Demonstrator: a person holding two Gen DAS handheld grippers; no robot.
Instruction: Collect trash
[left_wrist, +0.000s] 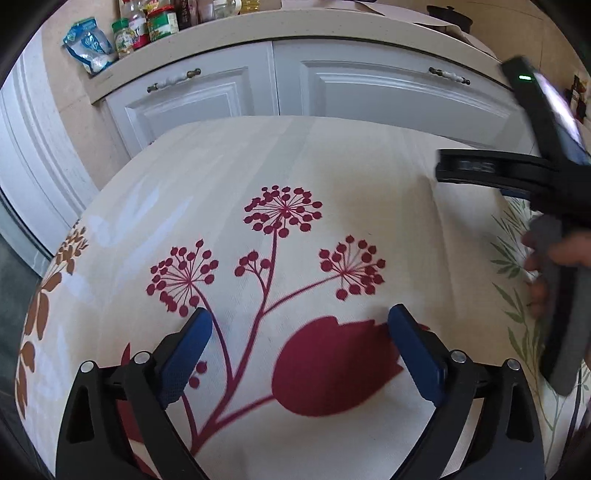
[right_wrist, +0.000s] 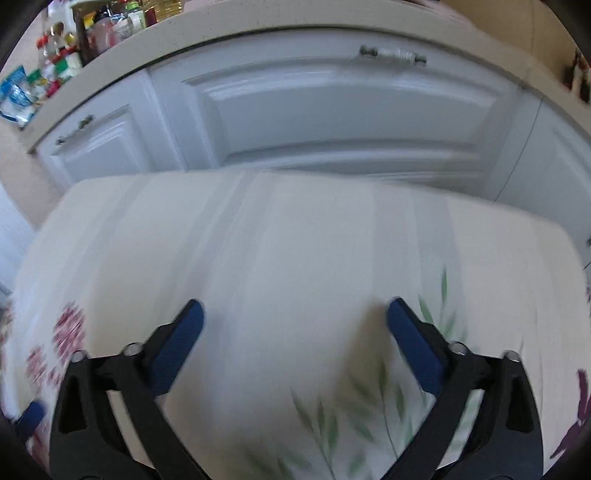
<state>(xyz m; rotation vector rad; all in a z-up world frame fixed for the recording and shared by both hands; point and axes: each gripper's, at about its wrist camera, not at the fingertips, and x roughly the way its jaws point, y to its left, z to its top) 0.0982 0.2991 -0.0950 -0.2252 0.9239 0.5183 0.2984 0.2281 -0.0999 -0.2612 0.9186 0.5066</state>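
Near: left gripper (left_wrist: 300, 323) jaws spread wide, nothing between them, angled down over the flowered tablecloth (left_wrist: 332, 177), likely posed ready to pick, not to carry

Right gripper (right_wrist: 295, 317) same: wide, empty, tipped down at the cloth's leaf-print part; its view is blurred. In the left view it shows at the right edge, a hand (left_wrist: 543, 266) wrapped round its handle

Trash: none visible on the cloth in either view, so I can't say where it lies; probably out of frame, which would explain both jaws wide and nothing gripped

Far: white cupboard doors (left_wrist: 388, 88) just behind the table edge. Above them a counter (left_wrist: 258, 26) with jars (left_wrist: 147, 27) and a blue packet (left_wrist: 88, 46) at far left, stored goods by the look, so I judge them not trash
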